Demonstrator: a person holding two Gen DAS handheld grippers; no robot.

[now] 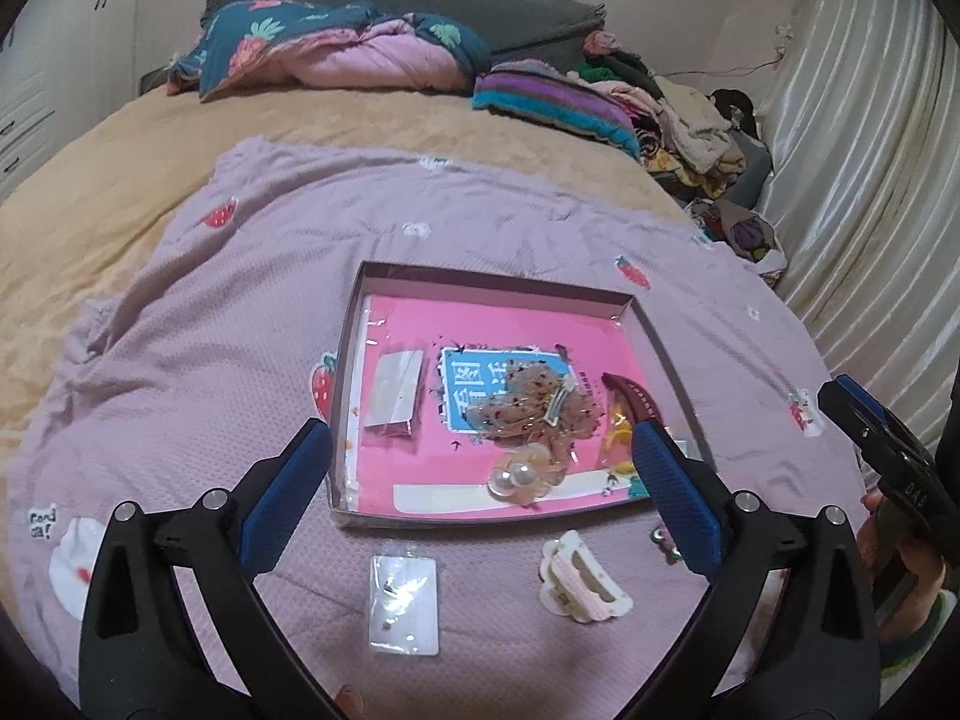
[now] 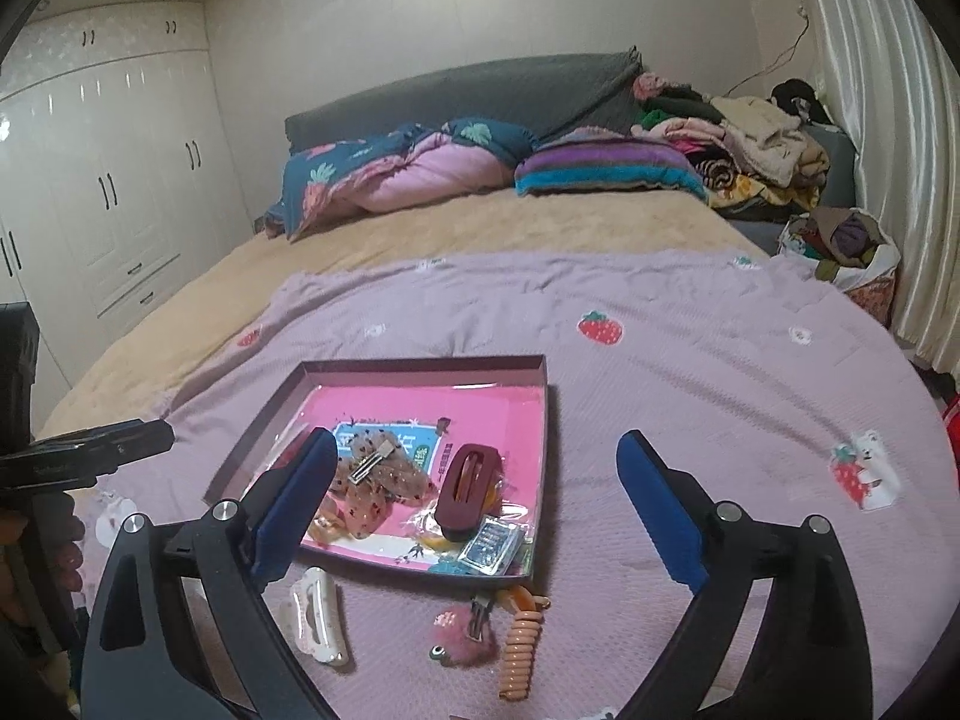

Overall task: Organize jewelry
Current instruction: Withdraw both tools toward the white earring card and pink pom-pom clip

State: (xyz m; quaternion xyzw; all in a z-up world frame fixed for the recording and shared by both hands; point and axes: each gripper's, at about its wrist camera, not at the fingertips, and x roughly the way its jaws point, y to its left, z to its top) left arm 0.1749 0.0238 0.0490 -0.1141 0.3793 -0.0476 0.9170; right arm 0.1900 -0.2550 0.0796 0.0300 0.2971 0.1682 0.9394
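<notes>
Earring card (image 1: 403, 605) left view only, coil tie (image 2: 519, 645) right only

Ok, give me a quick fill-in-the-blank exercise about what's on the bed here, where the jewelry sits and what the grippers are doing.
1. The dark red hair claw lies ____ the shallow box.
2. The white hair claw lies outside the box on the ____ blanket.
3. Both the left gripper and the right gripper are ____ and hold nothing.
4. The orange spiral hair tie lies ____ the box.

Missing words: inside; purple; open; outside
</notes>
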